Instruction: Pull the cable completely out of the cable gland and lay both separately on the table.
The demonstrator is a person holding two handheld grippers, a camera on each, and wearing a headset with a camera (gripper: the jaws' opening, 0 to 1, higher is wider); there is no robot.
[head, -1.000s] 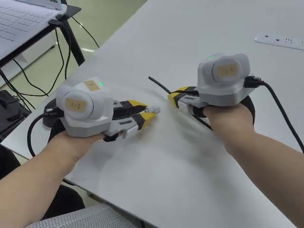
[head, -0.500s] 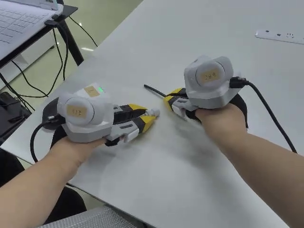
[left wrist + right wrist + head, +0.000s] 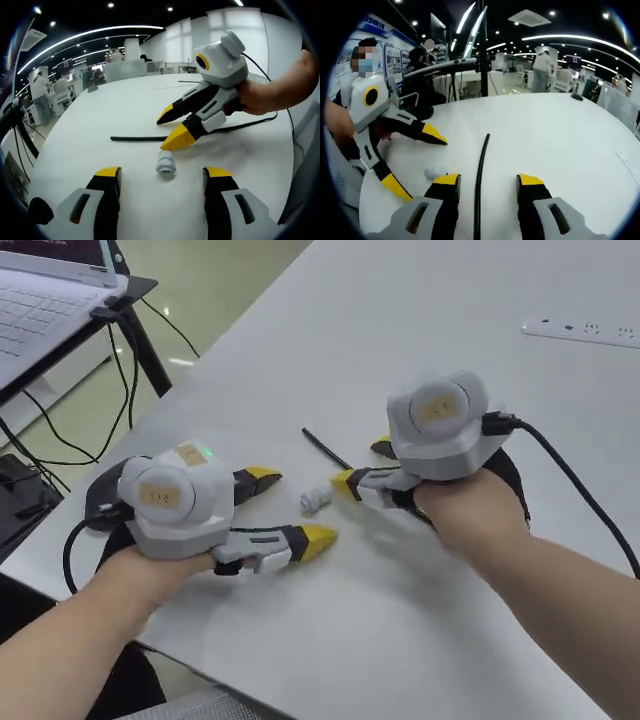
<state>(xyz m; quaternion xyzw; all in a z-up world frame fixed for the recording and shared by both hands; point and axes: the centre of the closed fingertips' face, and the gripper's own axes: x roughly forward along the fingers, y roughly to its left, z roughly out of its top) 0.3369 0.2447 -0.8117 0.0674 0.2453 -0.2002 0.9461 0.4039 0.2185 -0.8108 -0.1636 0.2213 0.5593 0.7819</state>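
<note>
cable gland (image 3: pixel 165 163) between spread left fingers (image 3: pixel 107 190), cable (image 3: pixel 481 165) between parted right fingers (image 3: pixel 532 194)

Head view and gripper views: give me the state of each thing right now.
cable: fully out of the cable gland, lying on the table.
cable gland: loose on the table, apart from the cable.
left gripper: open, fingers holding nothing.
right gripper: open, fingers astride the cable, not gripping.
laptop: lid open.

Head view above — 2 gripper views low, share cable gland (image 3: pixel 165 164).
</note>
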